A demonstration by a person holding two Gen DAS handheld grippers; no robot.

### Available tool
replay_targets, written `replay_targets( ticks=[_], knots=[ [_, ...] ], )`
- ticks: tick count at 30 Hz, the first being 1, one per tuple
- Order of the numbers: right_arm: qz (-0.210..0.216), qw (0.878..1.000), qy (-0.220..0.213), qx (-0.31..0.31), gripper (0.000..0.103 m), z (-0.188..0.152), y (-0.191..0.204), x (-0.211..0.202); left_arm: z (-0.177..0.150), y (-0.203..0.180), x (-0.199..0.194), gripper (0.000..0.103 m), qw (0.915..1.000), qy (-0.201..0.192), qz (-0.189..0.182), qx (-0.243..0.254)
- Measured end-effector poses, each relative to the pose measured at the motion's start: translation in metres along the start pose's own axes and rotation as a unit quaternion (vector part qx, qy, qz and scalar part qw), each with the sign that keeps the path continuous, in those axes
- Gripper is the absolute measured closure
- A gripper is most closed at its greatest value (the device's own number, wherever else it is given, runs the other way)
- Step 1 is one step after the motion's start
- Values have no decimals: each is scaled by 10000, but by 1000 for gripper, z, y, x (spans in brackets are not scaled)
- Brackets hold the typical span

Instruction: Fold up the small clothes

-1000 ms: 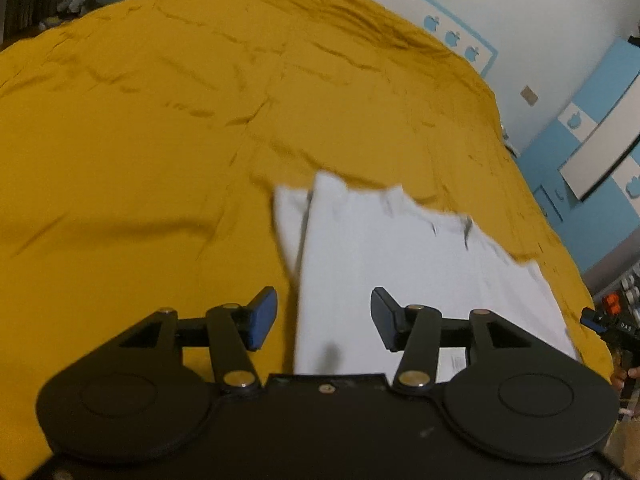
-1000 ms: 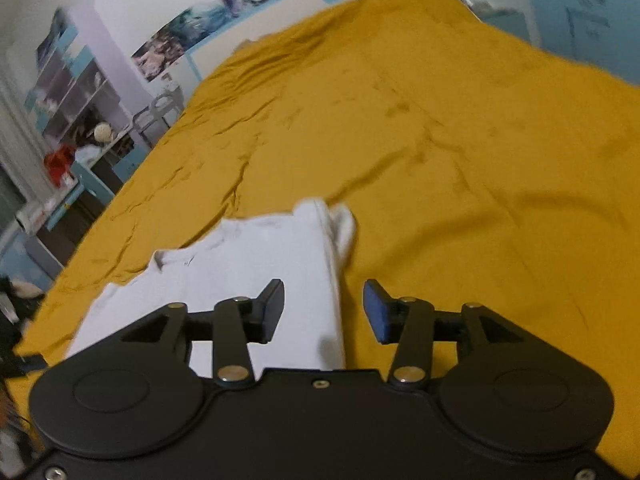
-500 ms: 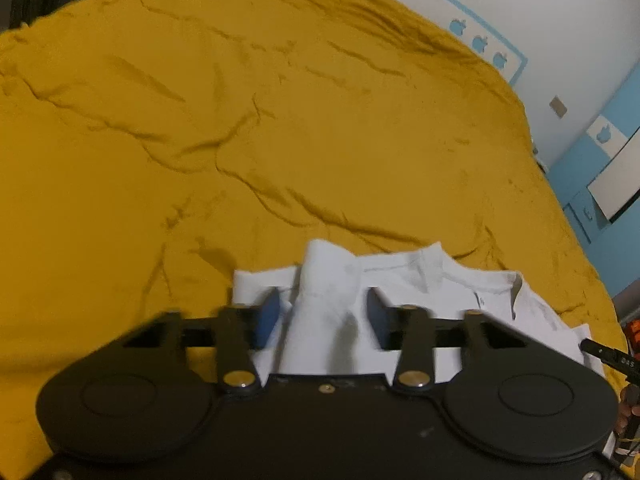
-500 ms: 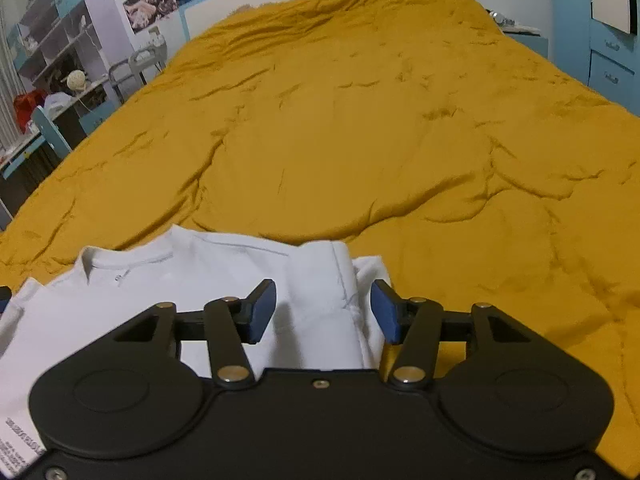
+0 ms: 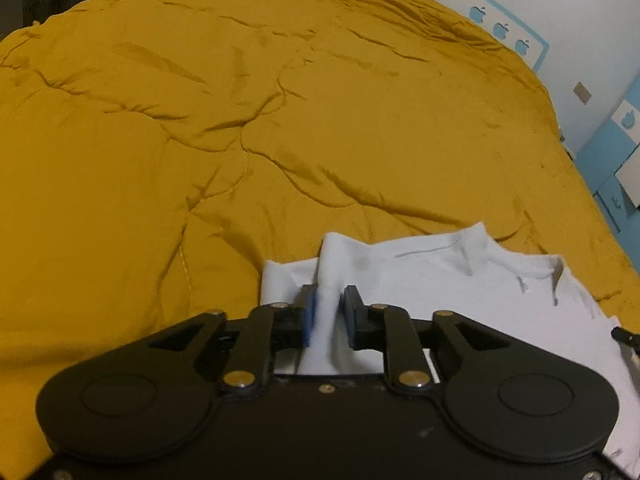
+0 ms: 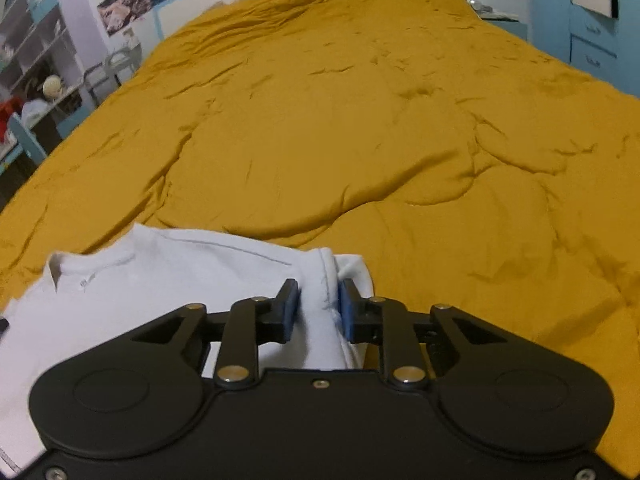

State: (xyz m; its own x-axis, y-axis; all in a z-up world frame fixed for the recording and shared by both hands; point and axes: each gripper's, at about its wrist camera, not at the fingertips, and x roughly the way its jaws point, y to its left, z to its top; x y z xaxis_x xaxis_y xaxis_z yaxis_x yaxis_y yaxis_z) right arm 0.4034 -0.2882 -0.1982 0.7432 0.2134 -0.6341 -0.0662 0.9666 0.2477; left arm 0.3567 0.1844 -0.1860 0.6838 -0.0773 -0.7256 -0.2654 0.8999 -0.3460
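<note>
A small white shirt (image 5: 460, 280) lies on the mustard-yellow bedspread (image 5: 200, 140), collar away from me. My left gripper (image 5: 329, 314) is shut on the shirt's folded left shoulder edge, which rises in a pinched ridge between the blue pads. In the right wrist view the same shirt (image 6: 160, 276) spreads to the left, and my right gripper (image 6: 318, 306) is shut on its folded right shoulder edge, where a seam shows between the pads. Both grippers sit at the near end of the cloth.
The quilted bedspread (image 6: 360, 140) stretches far ahead with shallow creases. Blue cabinets (image 6: 592, 40) stand at the right of the bed. Shelves and a cluttered desk (image 6: 32, 92) stand at the left. A white wall (image 5: 560, 8) with blue trim lies beyond the bed.
Both grippers moved forward along the shirt's side folds toward the shoulders and closed from open onto the cloth. The pinched edges now stand up between the pads.
</note>
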Motion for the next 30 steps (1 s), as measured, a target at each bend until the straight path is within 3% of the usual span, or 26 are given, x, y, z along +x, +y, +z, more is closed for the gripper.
replay_targets(
  ticks=[1,3,7,11,15,18,20,24,28,30],
  knots=[
    [-34,10000,-40,-4,74,1,1,-6,0,-1,-7,82,10000,-33,-10,-28],
    [-2,9998,-162,-61,66,2,7,-27,1,-7,-27,61,9999,-97,53,15],
    [388,9989,-154,-214,66,-8,21,-76,-15,-18,-78,52,9992,-181,-251,256],
    [597,9969,-106,-504,64,-40,39,-127,-55,-29,-125,51,9978,-68,-578,306],
    [760,9958,-25,-502,62,-77,42,-159,-100,-29,-147,48,9961,145,-865,98],
    [587,9966,74,-572,60,-98,36,-163,-127,-21,-143,47,9963,354,-780,-32],
    [328,9979,202,-521,60,-108,29,-159,-140,-15,-143,50,9962,193,-845,26],
    [256,9987,208,-387,65,-123,6,-155,-145,-7,-144,52,9950,123,-978,-133],
    [131,9987,204,-441,64,-122,11,-158,-142,-4,-151,52,9948,200,-983,-189],
    [65,9988,208,-433,56,-119,19,-162,-138,-3,-164,41,9950,217,-943,-234]
  ],
)
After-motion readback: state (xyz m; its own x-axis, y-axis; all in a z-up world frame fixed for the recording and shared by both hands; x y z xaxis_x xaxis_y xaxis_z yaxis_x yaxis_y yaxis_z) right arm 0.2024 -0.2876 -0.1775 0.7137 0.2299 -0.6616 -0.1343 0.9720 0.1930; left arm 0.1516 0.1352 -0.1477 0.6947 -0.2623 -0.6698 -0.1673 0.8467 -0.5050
